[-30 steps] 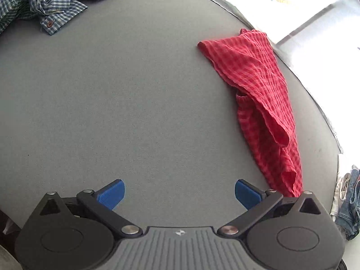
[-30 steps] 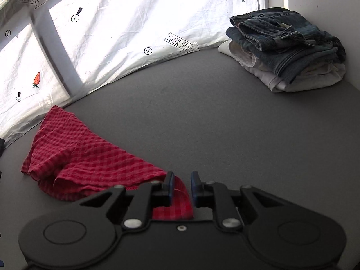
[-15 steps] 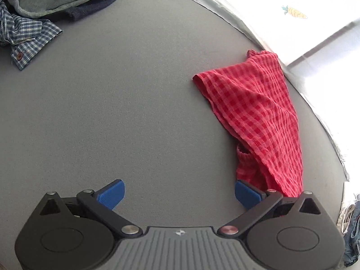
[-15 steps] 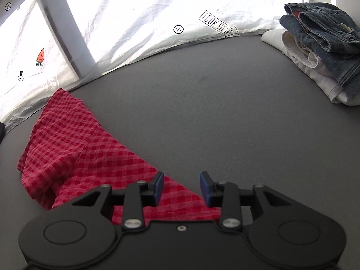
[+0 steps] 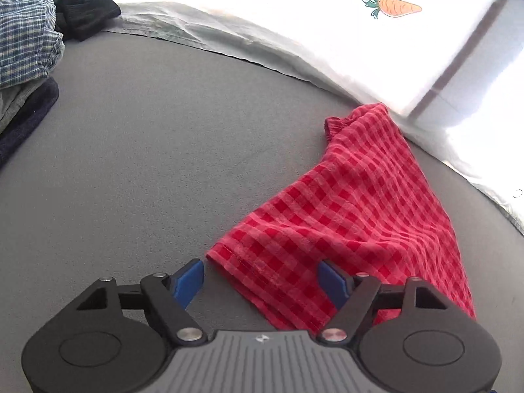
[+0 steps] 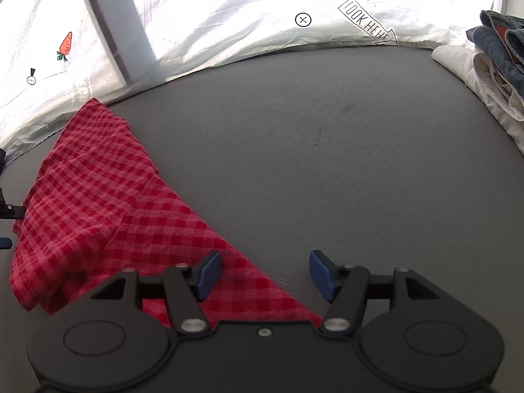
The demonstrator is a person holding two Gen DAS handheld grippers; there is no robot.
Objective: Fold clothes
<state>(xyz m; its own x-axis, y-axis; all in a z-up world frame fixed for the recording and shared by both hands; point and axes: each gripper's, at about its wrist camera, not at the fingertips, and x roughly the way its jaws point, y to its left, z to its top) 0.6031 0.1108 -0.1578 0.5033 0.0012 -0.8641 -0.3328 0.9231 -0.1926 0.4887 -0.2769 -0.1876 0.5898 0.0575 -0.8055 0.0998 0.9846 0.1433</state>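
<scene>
A red checked cloth [image 5: 353, 209] lies crumpled on the grey surface [image 5: 163, 163], one end against the white sheet. My left gripper [image 5: 262, 280] hovers over its near hemmed corner; the jaws are closing with the cloth edge between them, pads not pressing. In the right wrist view the same red checked cloth [image 6: 108, 203] stretches left from my right gripper [image 6: 265, 273]. Its jaws are opening, with the cloth's other corner lying under and between them, no longer pinched. A bit of the left gripper shows at that view's left edge.
A white printed sheet [image 6: 229, 19] with carrots bounds the far edge. Folded jeans on white garments [image 6: 491, 62] are stacked at the right. A blue plaid shirt [image 5: 26, 46] and dark clothes [image 5: 82, 9] are piled at the far left.
The right gripper let go of the cloth's corner and its jaws spread. The left gripper swept across the surface to the cloth's near corner and its jaws narrowed.
</scene>
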